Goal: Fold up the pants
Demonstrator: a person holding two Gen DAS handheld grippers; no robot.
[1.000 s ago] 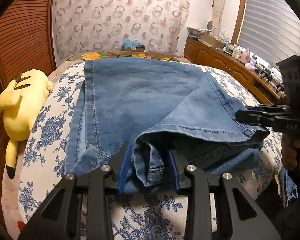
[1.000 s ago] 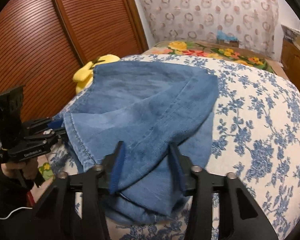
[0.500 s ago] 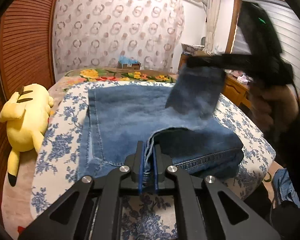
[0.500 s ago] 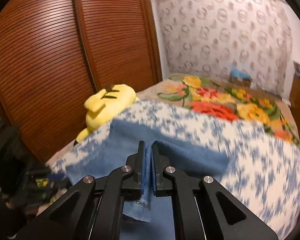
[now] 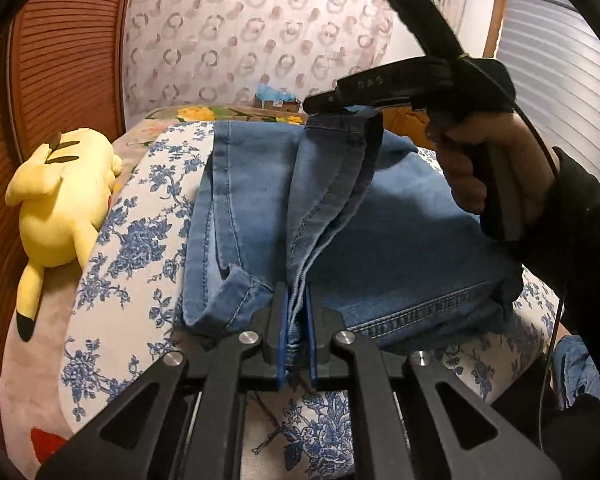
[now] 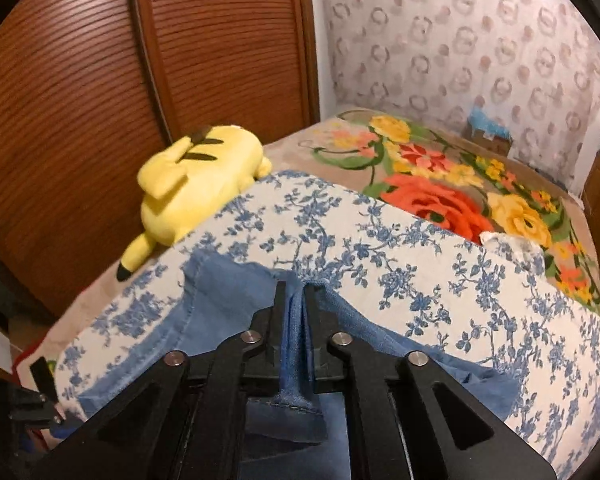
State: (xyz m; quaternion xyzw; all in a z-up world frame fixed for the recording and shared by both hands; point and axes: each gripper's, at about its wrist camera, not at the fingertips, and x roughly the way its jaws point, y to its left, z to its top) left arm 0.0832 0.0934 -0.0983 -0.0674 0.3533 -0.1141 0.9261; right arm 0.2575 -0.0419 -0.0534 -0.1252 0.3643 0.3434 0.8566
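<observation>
Blue denim pants (image 5: 400,240) lie partly folded on a blue-flowered white quilt (image 5: 140,248). My left gripper (image 5: 296,300) is shut on the near hem edge of the pants. My right gripper (image 5: 320,104), seen in the left wrist view, is shut on the other end of the same edge and holds it lifted above the pants. In the right wrist view the right gripper (image 6: 296,292) pinches a denim fold (image 6: 296,340), with more denim (image 6: 228,304) hanging below. The strip between both grippers is raised off the rest.
A yellow plush toy (image 5: 64,196) lies at the bed's left edge beside a brown slatted wardrobe door (image 6: 100,80). A floral blanket (image 6: 460,184) covers the far bed. A wooden dresser (image 5: 404,124) stands at the right.
Both grippers closed on the pants' edge. The right gripper lifted its end up and carried it over toward the far side; the left stayed low at the near edge.
</observation>
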